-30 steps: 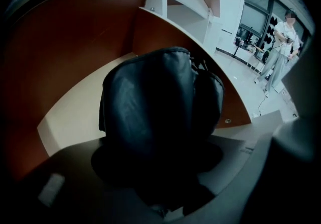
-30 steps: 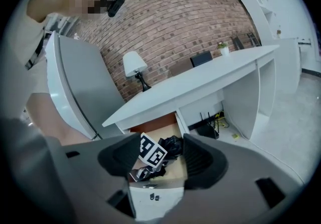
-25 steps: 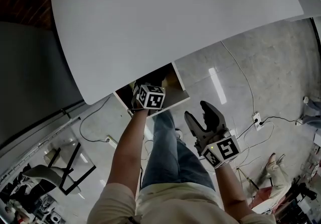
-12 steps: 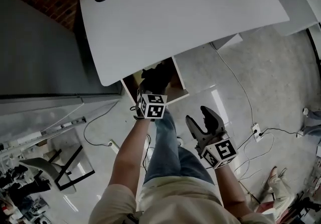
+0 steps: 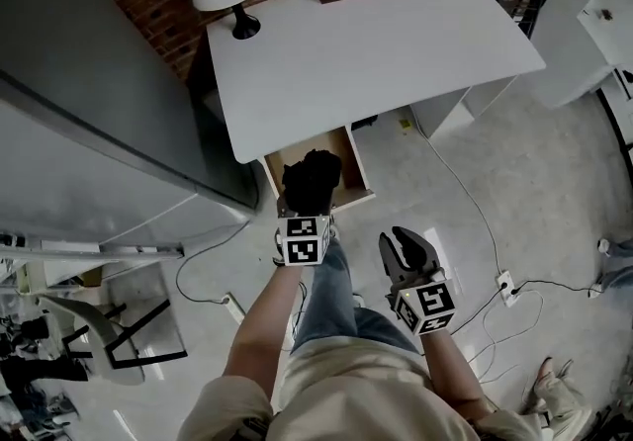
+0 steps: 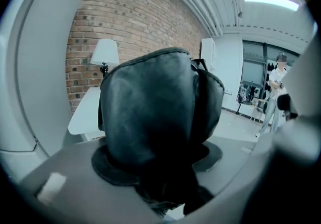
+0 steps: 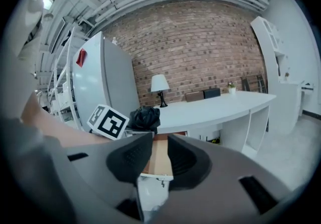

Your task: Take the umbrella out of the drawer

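So the left gripper point(image 5: 308, 210), clamped on the folded black umbrella point(image 5: 313, 175), has just hauled it up out of the open drawer point(image 5: 354, 160) and holds it right above, while the right gripper point(image 5: 406, 249), this side of the drawer, is closing its jaws on nothing, so the job looks basically done.

Both arms reach forward side by side. The left claw point(image 5: 308, 204) grips the black umbrella point(image 5: 312, 175); the right claw point(image 5: 406, 241), nothing between its jaws, is closing.
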A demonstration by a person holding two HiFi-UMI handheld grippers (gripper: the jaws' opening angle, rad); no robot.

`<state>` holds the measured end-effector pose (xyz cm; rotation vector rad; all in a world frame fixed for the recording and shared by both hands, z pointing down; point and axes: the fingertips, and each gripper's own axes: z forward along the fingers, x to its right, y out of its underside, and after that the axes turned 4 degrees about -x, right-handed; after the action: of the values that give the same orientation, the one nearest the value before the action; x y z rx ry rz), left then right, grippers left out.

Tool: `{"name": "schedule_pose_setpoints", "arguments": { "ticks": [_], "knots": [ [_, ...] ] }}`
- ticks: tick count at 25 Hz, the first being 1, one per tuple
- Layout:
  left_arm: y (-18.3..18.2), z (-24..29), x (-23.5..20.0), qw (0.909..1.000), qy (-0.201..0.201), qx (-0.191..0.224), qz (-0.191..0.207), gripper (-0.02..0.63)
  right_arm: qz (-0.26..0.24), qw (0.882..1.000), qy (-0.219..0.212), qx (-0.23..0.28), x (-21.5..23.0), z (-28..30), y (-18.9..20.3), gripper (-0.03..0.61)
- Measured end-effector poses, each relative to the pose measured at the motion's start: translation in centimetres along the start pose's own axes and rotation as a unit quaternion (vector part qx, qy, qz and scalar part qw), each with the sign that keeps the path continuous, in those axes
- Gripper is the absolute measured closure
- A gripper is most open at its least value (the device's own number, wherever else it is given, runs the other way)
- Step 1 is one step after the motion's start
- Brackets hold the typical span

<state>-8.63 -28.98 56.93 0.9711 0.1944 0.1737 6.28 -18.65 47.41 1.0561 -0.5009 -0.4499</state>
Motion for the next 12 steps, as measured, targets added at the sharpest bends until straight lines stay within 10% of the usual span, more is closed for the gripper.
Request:
{"name": "schedule_pose_setpoints", "arguments": {
  "ticks": [12],
  "knots": [
    [-2.7, -14.0, 6.3, 0.9965, 0.022, 0.07, -0.04, 0.341, -0.071, 0.997, 0.0, 0.038, -2.6, -7.5, -2.7, 0.577]
  ]
}}
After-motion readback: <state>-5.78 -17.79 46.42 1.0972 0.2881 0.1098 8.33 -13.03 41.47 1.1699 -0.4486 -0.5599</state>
